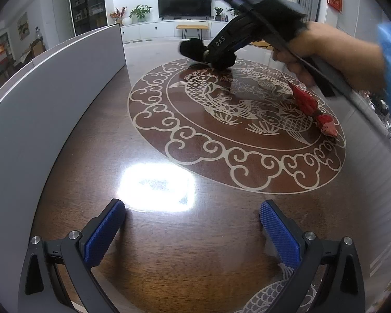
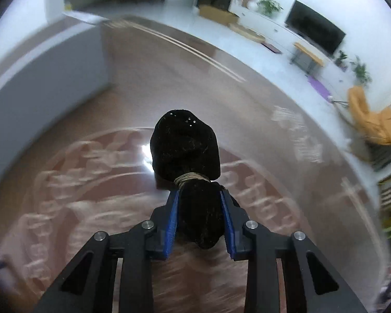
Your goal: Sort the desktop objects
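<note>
A black velvet pouch (image 2: 186, 151), tied at its neck with pale cord, is clamped between the blue pads of my right gripper (image 2: 199, 203), which is shut on it above the brown table (image 2: 143, 91). In the left wrist view the same pouch (image 1: 193, 49) hangs from that right gripper (image 1: 211, 58) over the far part of the fish medallion, with a person's hand (image 1: 325, 52) holding the tool. A red ornament (image 1: 309, 104) lies on the medallion's right side. My left gripper (image 1: 193, 232) stands open near the table's front, nothing between its fingers.
A grey box wall (image 1: 47, 99) runs along the table's left side; it also shows as the grey wall (image 2: 44, 78) in the right wrist view. A bright lamp glare (image 1: 156, 187) sits on the table (image 1: 182, 247) ahead of my left gripper. A TV, plants and an orange chair are beyond.
</note>
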A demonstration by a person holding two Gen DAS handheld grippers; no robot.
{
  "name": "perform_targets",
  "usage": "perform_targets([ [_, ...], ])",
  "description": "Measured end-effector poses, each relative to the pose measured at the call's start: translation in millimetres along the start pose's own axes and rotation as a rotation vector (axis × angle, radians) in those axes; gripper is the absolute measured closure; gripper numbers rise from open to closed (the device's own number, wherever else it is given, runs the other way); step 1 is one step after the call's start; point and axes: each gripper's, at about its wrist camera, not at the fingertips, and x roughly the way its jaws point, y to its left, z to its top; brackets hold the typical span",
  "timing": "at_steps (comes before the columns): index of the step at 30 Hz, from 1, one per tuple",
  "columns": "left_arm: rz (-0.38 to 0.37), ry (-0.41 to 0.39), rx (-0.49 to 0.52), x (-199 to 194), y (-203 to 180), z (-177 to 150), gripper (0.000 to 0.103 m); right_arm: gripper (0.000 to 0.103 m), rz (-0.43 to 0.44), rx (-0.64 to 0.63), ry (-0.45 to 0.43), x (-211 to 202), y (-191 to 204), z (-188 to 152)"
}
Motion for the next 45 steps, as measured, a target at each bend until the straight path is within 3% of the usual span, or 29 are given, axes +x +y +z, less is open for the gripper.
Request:
perform_targets([
  [4,0.004,0.001,0.002,0,0,0,0.0,0.066,0.253,0.113,0.048,-25,37,-51],
  [6,0.005,0.0,0.001,-1,0,-1,0.0,0.037,0.38,0.183,0.051,-41,43,-71],
  [7,0.003,0.0,-0.001,-1,0,-1,0.0,0.032,0.445,0.227,0.02,-57,41,-82],
  [8,0.0,-0.002,-0.004,-2,1,-1,0.0,0.028,0.458,0.253,-0.021,-69,37,-88],
  [10,-0.007,-0.006,-0.013,-3,3,-2,0.0,0.021,0.414,0.295,-0.116,-99,18,-102],
  [12,-0.013,-0.01,-0.019,-3,4,-2,0.0,0.014,0.264,0.31,-0.14,-111,-3,-111],
  [13,-0.012,-0.01,-0.019,-3,3,-3,0.0,0.013,0.137,0.305,-0.13,-111,-16,-120],
  [16,-0.008,-0.01,-0.018,-4,2,-3,0.0,0.013,-0.005,0.296,-0.065,-93,-43,-147],
  [21,-0.008,-0.01,-0.018,-4,2,-3,0.0,0.014,0.034,0.384,-0.053,-75,-58,-184],
  [27,-0.009,-0.01,-0.019,-4,2,-3,0.0,0.011,-0.028,0.308,-0.057,-63,-29,-186],
  [30,-0.007,-0.009,-0.017,-5,2,-3,0.0,0.0,-0.029,0.315,-0.076,-59,-25,-185],
  [45,0.01,0.001,-0.003,-4,-1,-2,0.0,0.0,-0.037,0.321,-0.08,-57,-20,-185],
])
